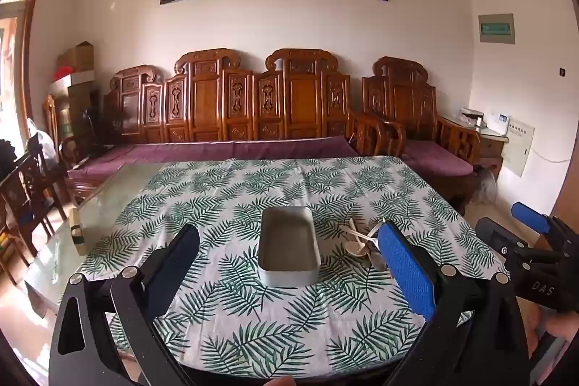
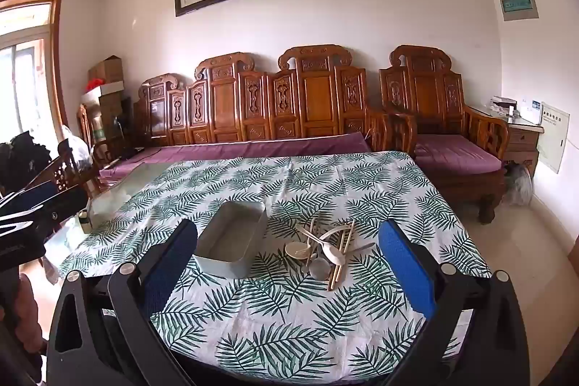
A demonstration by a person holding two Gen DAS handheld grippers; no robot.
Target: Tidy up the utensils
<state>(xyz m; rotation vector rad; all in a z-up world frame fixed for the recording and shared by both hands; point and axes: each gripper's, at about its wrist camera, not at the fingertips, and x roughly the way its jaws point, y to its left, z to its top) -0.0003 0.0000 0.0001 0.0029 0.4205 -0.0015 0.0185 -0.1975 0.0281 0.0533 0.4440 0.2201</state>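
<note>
A grey rectangular metal tin stands empty in the middle of a table with a fern-print cloth. Right of the tin lies a heap of utensils: pale spoons, a metal spoon and wooden chopsticks. My left gripper hovers open above the table's near side, the tin seen between its fingers. My right gripper is open too, nothing between its pads, with the utensils ahead of it. In the left wrist view the right gripper shows at the right edge.
A small wooden block sits on the bare glass part of the table at the left. Behind the table runs a carved wooden sofa with purple cushions. Dark wooden chairs stand at the left side.
</note>
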